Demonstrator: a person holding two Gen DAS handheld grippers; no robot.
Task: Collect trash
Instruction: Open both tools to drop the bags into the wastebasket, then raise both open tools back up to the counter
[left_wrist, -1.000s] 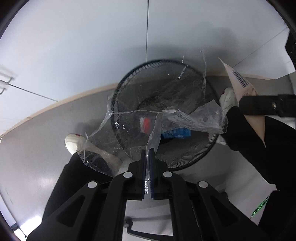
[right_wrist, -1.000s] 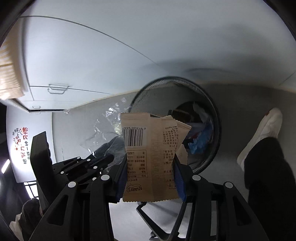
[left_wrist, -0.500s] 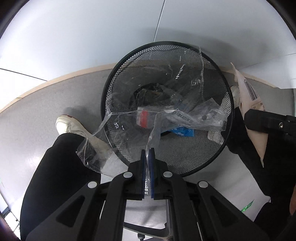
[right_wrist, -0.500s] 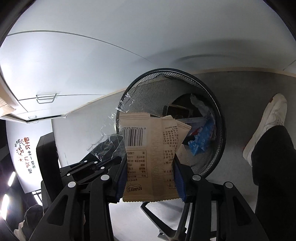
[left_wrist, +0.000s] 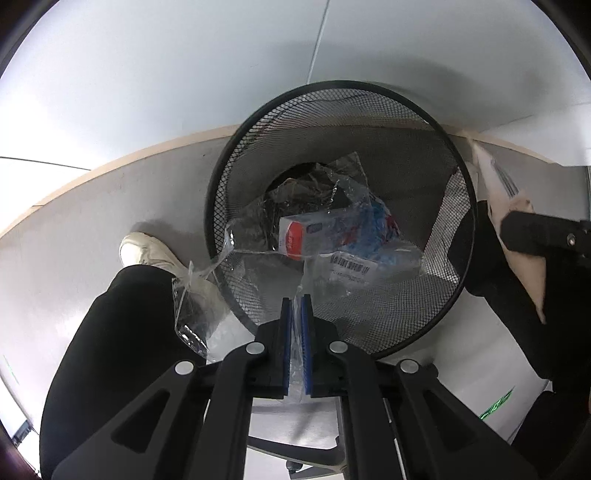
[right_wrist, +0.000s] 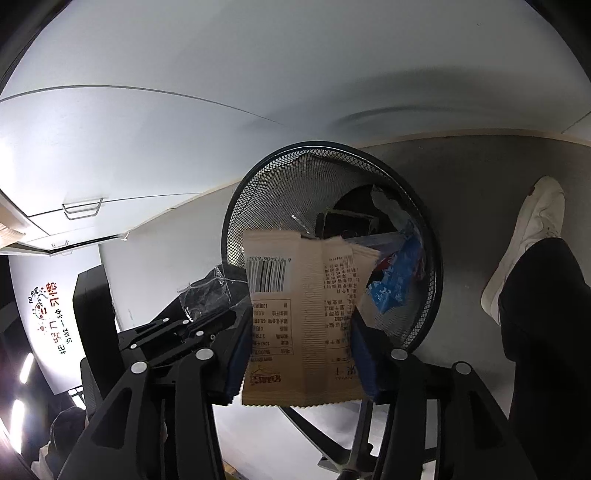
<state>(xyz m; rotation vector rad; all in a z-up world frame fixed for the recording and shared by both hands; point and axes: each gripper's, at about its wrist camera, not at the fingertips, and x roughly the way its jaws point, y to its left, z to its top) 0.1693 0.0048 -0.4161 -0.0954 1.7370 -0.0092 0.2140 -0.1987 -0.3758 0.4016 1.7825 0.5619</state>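
Both grippers over the mesh bin, each with a piece of trash between its jaws.

Left gripper (left_wrist: 296, 310): jaws almost together and easing apart, the blue pads (left_wrist: 306, 332) with a clear plastic wrapper (left_wrist: 325, 258) between them; the film hangs from the tips straight down into the black mesh wastebasket (left_wrist: 218, 206), one flap draped outward over the near-left rim. Right gripper (right_wrist: 303, 332): jaws at mid width and opening, a tan snack packet (right_wrist: 299, 325) upright between the pads, barcode at its upper left, its top edge in front of the basket mouth. In the basket lie a red-and-white carton (left_wrist: 295, 240) and a blue wrapper (right_wrist: 395, 284). Grey floor (left_wrist: 74, 229) around it; a white shoe (right_wrist: 532, 236) and black trouser leg (left_wrist: 110, 350) stand just beside the basket.
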